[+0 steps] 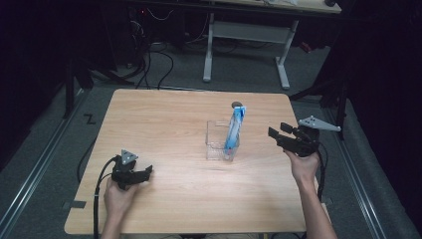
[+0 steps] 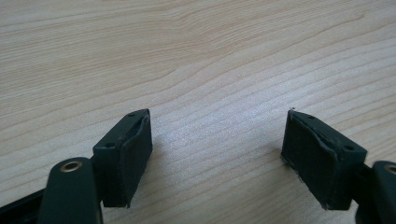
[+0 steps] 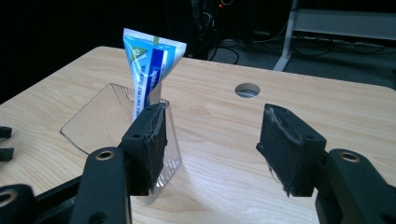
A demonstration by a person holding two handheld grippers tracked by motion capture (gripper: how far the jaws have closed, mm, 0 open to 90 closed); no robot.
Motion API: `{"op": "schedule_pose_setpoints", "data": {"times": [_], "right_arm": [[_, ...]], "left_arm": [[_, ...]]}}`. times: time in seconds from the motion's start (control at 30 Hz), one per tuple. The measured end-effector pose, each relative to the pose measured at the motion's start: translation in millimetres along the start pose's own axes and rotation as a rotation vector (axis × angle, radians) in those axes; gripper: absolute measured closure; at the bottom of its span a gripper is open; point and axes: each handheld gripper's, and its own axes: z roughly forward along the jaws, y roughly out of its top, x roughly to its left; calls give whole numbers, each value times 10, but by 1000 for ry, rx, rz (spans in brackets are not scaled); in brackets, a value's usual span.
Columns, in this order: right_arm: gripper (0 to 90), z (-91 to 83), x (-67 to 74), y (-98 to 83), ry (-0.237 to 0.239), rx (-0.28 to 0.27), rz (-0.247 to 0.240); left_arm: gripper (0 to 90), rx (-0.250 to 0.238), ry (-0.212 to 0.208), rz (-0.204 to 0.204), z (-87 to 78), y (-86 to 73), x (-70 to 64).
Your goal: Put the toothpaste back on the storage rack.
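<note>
Two grippers gaping, empty: right gripper [image 1: 276, 132] just right of toothpaste tube [image 1: 234, 130] upright in clear container [image 1: 215, 133]; left gripper [image 1: 145, 173] near-left. Approach tube level, pinch above rim.

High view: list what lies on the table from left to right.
left gripper → clear container → toothpaste tube standing in it → right gripper

Light wood table [image 1: 164, 119], grain running side to side, round hole [image 1: 237, 105] near the far edge. Clear box [image 1: 217, 142] stands right of centre, tube [image 1: 234, 130] upright in its right end. Left gripper [image 1: 145, 173] rests on the near-left part.
</note>
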Motion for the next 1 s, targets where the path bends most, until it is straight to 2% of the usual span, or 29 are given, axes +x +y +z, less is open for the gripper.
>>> {"op": "schedule_pose_setpoints", "data": {"times": [0.6, 1.0], "right_arm": [[412, -262, -204, -160, -35, -29, 41], [412, -402, -284, -279, -55, -39, 67]], "left_arm": [[245, 0, 0, 0, 0, 0, 0], [245, -1, -1, -1, 0, 0, 0]]}}
